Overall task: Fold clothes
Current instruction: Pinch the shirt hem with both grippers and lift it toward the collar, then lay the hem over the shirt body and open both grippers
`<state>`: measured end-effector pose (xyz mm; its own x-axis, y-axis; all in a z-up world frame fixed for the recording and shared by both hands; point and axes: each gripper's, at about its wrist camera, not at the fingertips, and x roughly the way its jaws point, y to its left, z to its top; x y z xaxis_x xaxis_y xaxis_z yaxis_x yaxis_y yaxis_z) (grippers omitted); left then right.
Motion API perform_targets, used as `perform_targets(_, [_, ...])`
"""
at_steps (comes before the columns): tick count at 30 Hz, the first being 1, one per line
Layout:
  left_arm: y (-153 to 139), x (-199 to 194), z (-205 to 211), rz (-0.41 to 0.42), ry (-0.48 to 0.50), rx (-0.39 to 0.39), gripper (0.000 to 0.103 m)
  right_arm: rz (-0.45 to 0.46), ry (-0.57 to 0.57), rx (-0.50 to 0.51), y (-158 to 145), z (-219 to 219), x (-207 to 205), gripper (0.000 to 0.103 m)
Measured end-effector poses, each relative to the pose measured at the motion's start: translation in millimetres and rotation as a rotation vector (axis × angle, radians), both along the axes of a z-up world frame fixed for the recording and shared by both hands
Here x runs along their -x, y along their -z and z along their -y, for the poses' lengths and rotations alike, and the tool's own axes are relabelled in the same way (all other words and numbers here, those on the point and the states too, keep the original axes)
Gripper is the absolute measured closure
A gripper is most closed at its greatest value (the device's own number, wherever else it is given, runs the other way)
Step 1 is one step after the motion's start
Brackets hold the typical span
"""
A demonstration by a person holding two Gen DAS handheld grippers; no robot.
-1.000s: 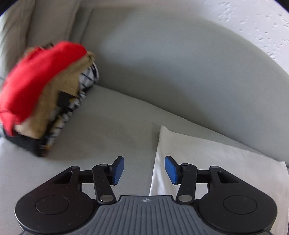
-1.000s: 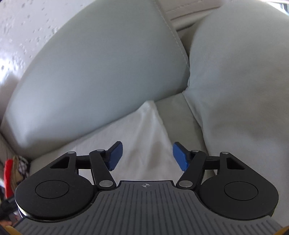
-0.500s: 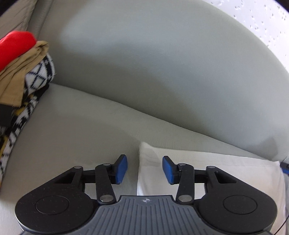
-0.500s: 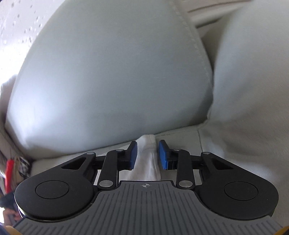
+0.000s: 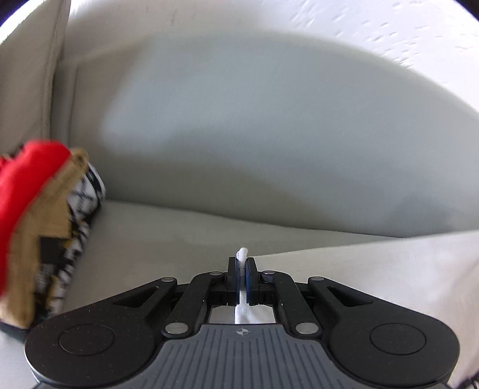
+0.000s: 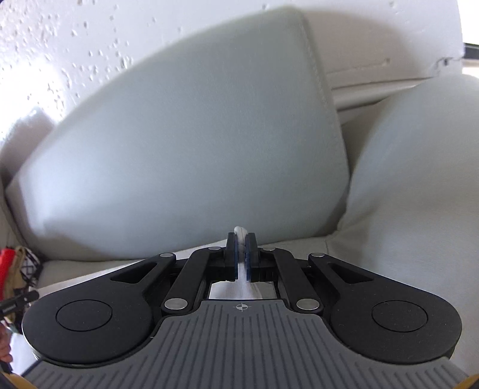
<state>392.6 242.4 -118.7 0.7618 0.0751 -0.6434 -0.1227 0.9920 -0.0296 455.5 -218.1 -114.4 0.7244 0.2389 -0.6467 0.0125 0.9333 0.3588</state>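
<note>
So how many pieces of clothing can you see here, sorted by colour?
White cloth, pinched by both the left tool and the right tool: 1
Red garment: 1
Tan garment: 1
Black-and-white patterned garment: 1
Total: 4; the stack may hide more.

Folded garment (image 5: 374, 269) on sofa seat (image 5: 155, 233), clothes stack (image 5: 39, 227) left, cushions (image 6: 185, 155) behind

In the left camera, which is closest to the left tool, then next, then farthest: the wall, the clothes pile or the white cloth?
1. White cloth, pinched in the left tool.
2. Clothes pile, off to the left.
3. Wall, top, behind the cushion.
</note>
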Motion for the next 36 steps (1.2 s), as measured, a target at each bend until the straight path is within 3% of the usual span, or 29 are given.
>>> perform_targets(4, [-35.3, 47.3, 4.2, 0.055, -0.008, 0.032, 0.099, -0.032, 0.029, -0.065, -37.4, 12.1, 61.9, 0.099])
perform_targets(8, [-64.0, 118.5, 19.1, 0.092, 0.014, -0.001, 0.099, -0.072, 0.073, -0.175, -64.4, 40.3, 140.6, 0.099])
perform_targets(11, [-76.2, 177.0, 30.8, 0.085, 0.016, 0.027, 0.099, -0.118, 0.097, -0.25, -72.2, 52.8, 206.8, 0.099])
perform_targets(15, [-73.0, 237.4, 47.0, -0.018, -0.028, 0.049, 0.099, -0.16, 0.101, -0.242, -52.7, 56.2, 282.8, 0.099])
perform_targets(19, [-36.9, 285.0, 72.3, -0.185, -0.123, -0.002, 0.099, -0.267, 0.136, -0.188, 2.6, 43.2, 340.1, 0.099])
perform_targets(22, [-19.0, 315.2, 79.3, -0.166, -0.175, -0.054, 0.099, -0.267, 0.187, -0.152, 25.9, 43.7, 360.5, 0.099])
perform_targets(24, [-15.0, 326.0, 77.5, -0.146, -0.212, -0.048, 0.099, -0.245, 0.226, -0.148, 32.0, 48.1, 367.4, 0.099])
perform_targets(29, [-38.2, 347.8, 60.9, -0.063, -0.289, 0.131, 0.099, -0.16, 0.264, -0.213, 12.8, 60.6, 376.3, 0.099])
perform_targets(33, [-54.4, 353.3, 48.3, -0.019, -0.297, 0.199, 0.099, -0.125, 0.252, -0.216, -8.1, 58.5, 375.7, 0.099])
perform_targets(36, [-52.4, 354.4, 44.1, -0.05, -0.283, 0.226, 0.099, -0.127, 0.247, -0.2, -15.2, 61.5, 384.1, 0.099])
